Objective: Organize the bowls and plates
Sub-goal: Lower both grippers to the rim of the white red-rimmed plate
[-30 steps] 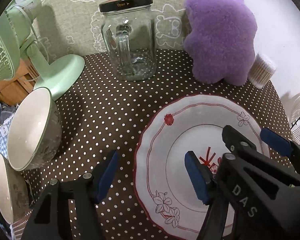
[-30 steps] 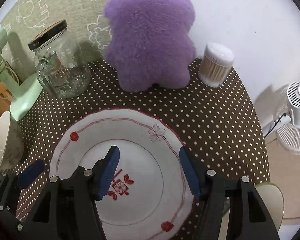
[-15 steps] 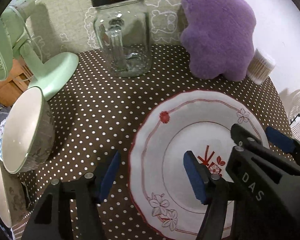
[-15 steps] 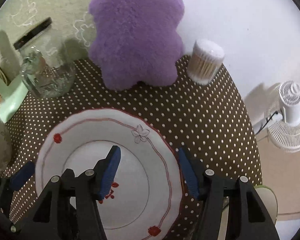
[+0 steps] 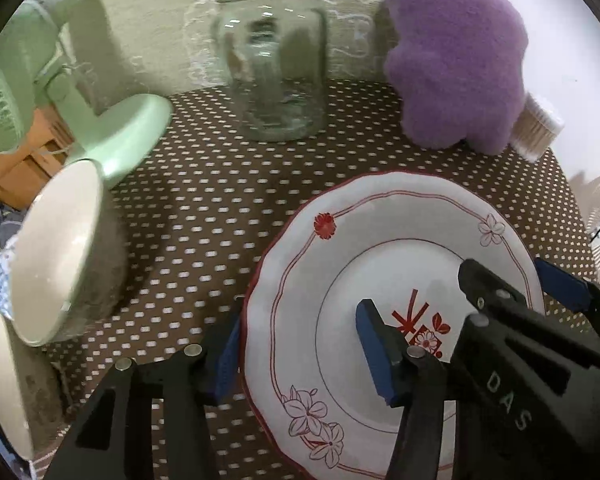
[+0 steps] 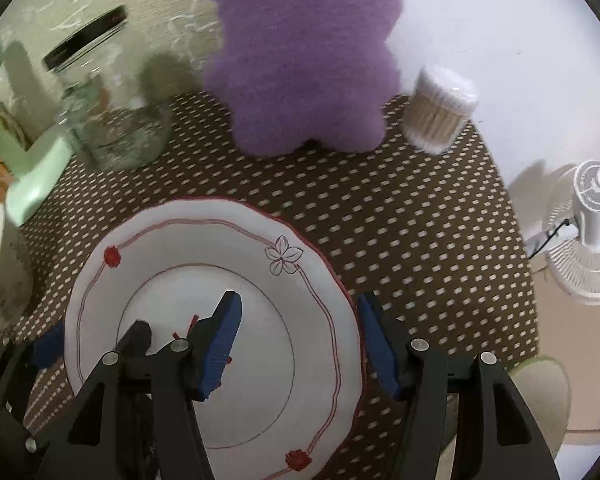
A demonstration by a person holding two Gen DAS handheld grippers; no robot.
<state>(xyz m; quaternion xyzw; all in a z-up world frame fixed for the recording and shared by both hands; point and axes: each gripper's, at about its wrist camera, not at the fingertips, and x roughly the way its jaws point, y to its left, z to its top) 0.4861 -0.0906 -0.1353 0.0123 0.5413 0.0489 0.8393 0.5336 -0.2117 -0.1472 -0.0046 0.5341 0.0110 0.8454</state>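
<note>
Left wrist view: the left tool straddles the left rim of the plate, which lies on the dotted worktop. Its jaws have just been closing, one pad outside the rim, one over the plate's well, neither visibly pressing. The right tool reads "DAS". Two bowls stand at the left. The jar lid's writing is blurred.

Right wrist view: the right tool stands half-wide across the plate's right rim, pads clear. A purple plush stands behind.
</note>
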